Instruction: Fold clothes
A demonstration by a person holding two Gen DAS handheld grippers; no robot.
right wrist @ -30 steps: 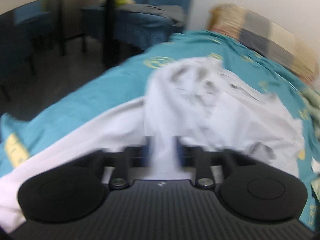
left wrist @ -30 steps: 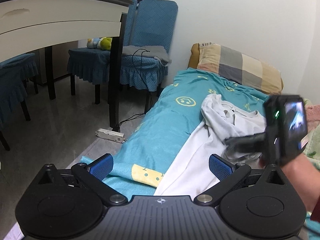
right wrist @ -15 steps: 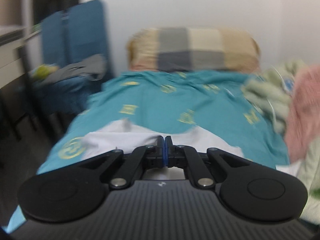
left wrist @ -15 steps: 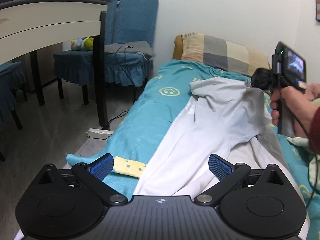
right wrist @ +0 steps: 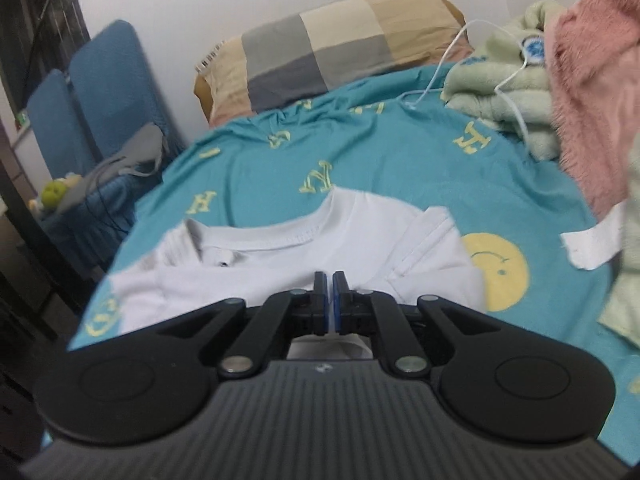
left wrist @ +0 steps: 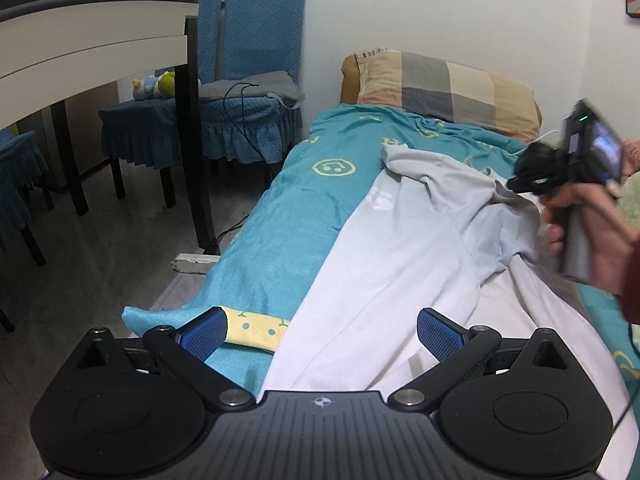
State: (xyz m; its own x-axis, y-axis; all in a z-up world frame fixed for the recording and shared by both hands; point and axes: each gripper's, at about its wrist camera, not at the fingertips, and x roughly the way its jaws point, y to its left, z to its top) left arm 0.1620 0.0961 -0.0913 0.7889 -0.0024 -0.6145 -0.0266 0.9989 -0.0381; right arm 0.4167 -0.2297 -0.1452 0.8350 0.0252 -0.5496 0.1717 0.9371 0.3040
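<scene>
Right now we hold our left gripper [left wrist: 318,334] low over the near end of the bed, its blue pads [left wrist: 438,334] spread wide with nothing between them. Just ahead of and beneath those pads lies the white T-shirt [left wrist: 400,256], stretched lengthwise away from us on the teal bedspread [left wrist: 280,232]. Its far part is bunched and lifted toward our right gripper [left wrist: 520,182], which hangs ahead and to the right of the left one, gripped by our right hand [left wrist: 588,232].

From the right wrist view, our right gripper [right wrist: 330,298] is nearly closed and its jaws are opening, a thin gap showing between the pads. White cloth sits right under and before the fingertips, but we cannot tell whether any fabric is still pinched in that gap. Directly ahead of it the shirt's collar [right wrist: 280,240] lies flat on the bedspread, with a sleeve [right wrist: 432,248] to the right. Farther ahead rests the checked pillow [right wrist: 332,48]. To the right of the gripper are a pale green fleece [right wrist: 508,92] and a pink fuzzy garment [right wrist: 592,80], with a white cable [right wrist: 440,68] across the green one.

Left of the left gripper, beyond the bed's edge, stand a blue chair [left wrist: 240,92] and a white table [left wrist: 92,40].
</scene>
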